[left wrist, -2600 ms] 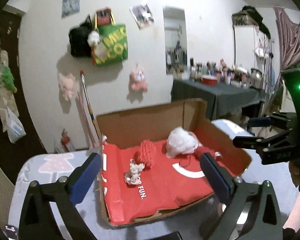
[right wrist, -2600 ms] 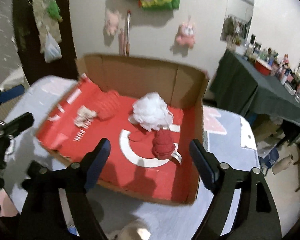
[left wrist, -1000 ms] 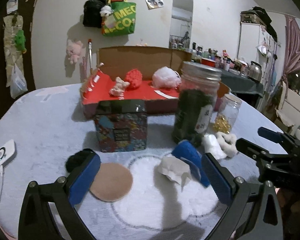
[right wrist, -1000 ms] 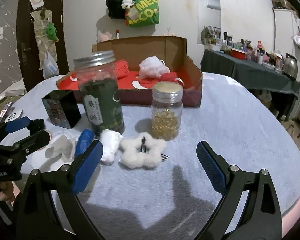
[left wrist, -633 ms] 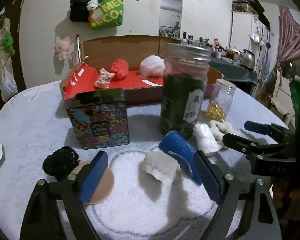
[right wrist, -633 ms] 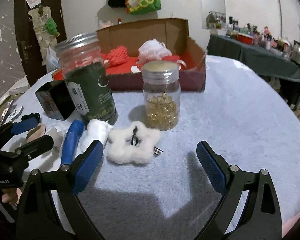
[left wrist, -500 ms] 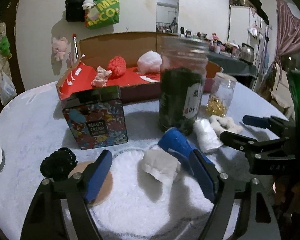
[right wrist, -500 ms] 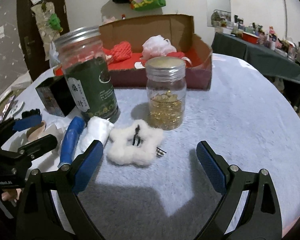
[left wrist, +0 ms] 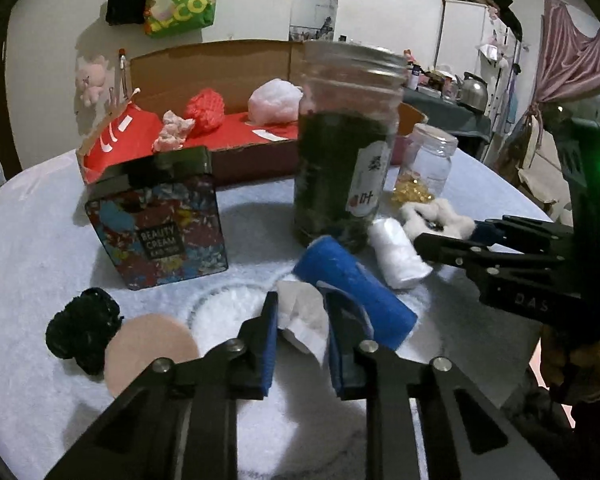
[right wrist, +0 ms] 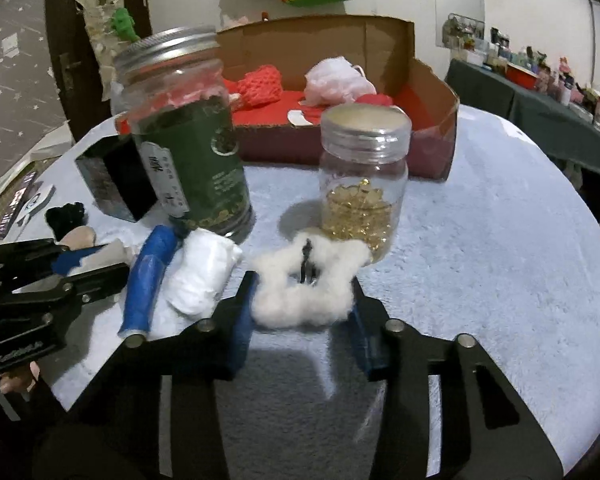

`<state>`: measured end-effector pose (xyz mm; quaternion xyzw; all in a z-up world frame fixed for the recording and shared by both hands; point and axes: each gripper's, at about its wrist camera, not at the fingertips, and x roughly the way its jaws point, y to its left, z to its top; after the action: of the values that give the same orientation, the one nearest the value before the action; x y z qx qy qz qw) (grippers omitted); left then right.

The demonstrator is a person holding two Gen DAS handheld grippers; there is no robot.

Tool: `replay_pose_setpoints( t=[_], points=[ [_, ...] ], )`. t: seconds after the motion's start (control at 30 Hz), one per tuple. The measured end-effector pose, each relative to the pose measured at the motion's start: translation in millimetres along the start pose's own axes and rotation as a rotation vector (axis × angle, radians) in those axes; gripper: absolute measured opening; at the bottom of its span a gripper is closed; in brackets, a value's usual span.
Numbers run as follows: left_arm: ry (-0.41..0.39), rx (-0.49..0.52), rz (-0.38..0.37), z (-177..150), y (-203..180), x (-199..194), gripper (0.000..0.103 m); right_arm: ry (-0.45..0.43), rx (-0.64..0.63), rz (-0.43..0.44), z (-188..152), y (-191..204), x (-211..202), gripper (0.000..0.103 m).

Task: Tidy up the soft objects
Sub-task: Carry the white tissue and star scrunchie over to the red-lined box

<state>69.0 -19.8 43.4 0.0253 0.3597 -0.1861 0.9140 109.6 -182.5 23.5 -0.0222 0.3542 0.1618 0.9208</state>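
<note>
Two jars stand on the surface: a tall one (right wrist: 188, 136) holding what looks like dark leaves and a small one (right wrist: 362, 184) of gold bits, while the cardboard box (left wrist: 236, 68) holds about four soft items. Left gripper (left wrist: 302, 344) jaws pinch a crumpled white wad (left wrist: 304, 316); right gripper (right wrist: 302, 320) jaws are closing on the fluffy white star (right wrist: 304, 280).

The tall green jar (right wrist: 188, 136) hides most of the dark tin (right wrist: 114, 178); far shelf clutter is blurred.
</note>
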Motion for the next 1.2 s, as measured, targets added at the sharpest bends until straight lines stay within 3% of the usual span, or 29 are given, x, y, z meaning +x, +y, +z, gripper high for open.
replay_pose_setpoints(
  t=[0.3,0.63,1.2],
  points=[
    [-0.047,0.01,-0.041,15,-2,-17,0.019,-0.074,-0.025,0.053,2,17,-30,0.038],
    [-0.061,0.017,-0.056,23,-2,-21,0.019,-0.088,-0.045,0.067,4,30,-36,0.038],
    [-0.089,-0.053,0.045,21,47,-49,0.019,-0.082,-0.002,0.015,2,8,-45,0.038]
  ],
)
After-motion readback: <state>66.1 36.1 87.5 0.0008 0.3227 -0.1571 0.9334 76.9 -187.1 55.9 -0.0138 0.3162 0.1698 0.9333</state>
